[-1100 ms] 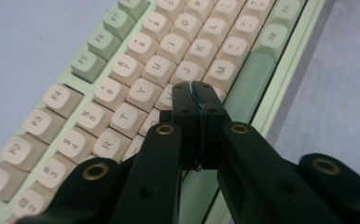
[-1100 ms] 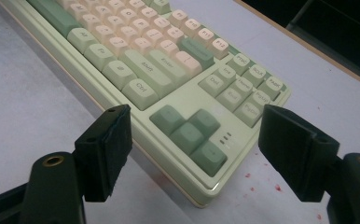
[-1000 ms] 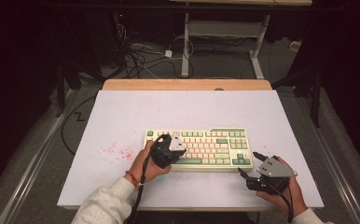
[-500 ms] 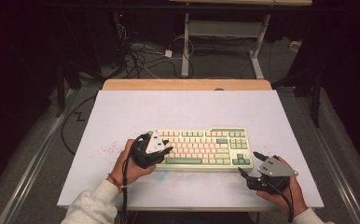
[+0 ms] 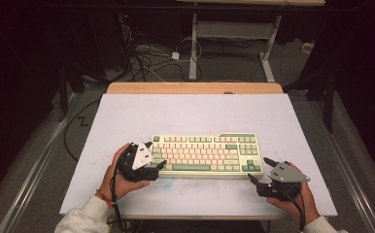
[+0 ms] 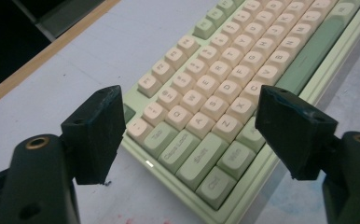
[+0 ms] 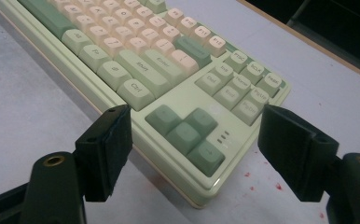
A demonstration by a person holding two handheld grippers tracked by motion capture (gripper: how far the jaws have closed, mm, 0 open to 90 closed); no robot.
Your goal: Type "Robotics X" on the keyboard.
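Both tongs are being held spread at the two near corners of a pale green keyboard [image 5: 206, 154], which is lying on the white desk [image 5: 190, 114] toward its near edge, its long side running across. The left tongs [image 5: 157, 165] are being kept by the person's left hand [image 5: 119, 174] just beside the keyboard's left end; their jaws have just been opening and are now standing wide apart, with nothing being pinched. Seen in the left gripper view, the keyboard's near left corner [image 6: 215, 186] is being framed between the two black jaws, yet neither pad is being pressed against it. The right tongs [image 5: 259, 171] are being held by the right hand [image 5: 292, 201] just off the keyboard's near right corner, likewise spread and gripping nothing. In the right gripper view, the corner with the dark green arrow keys [image 7: 185, 133] is being framed between the jaws, apart from both. Faint red specks [image 7: 262, 179] are being shown on the desk beside that corner.
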